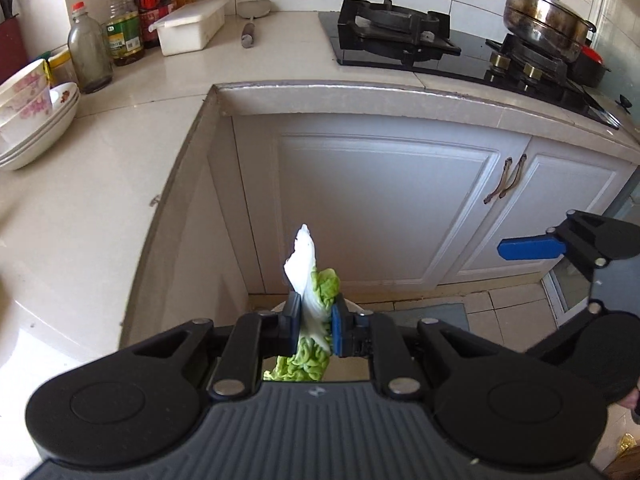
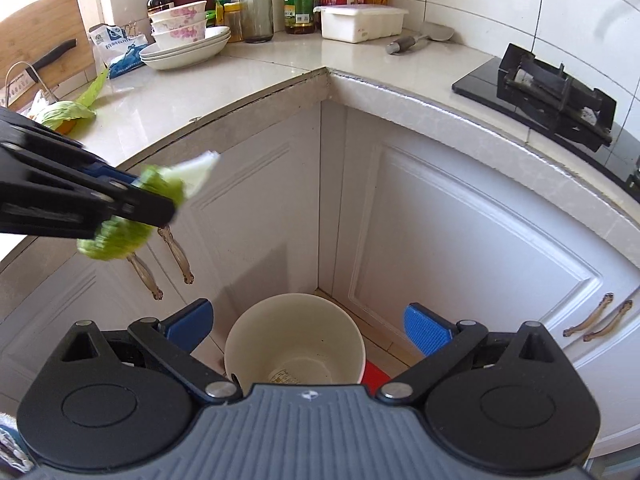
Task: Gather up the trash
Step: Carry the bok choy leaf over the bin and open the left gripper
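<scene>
While right gapes, left hand-held gripper pinches cabbage leaf.

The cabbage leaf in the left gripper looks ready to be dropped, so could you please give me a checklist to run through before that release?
1. Left gripper shut on the cabbage leaf: ok.
2. White bin on the floor in the cabinet corner, mouth open and unobstructed: ok.
3. Leaf directly above the bin mouth: not ok; in the right wrist view it hangs up and to the left of the bin.
4. Right gripper open, nothing between its pads: ok.
5. Right gripper clear of the drop path: cannot tell.
6. More trash left: another cabbage leaf lies on the counter: not ok.
</scene>
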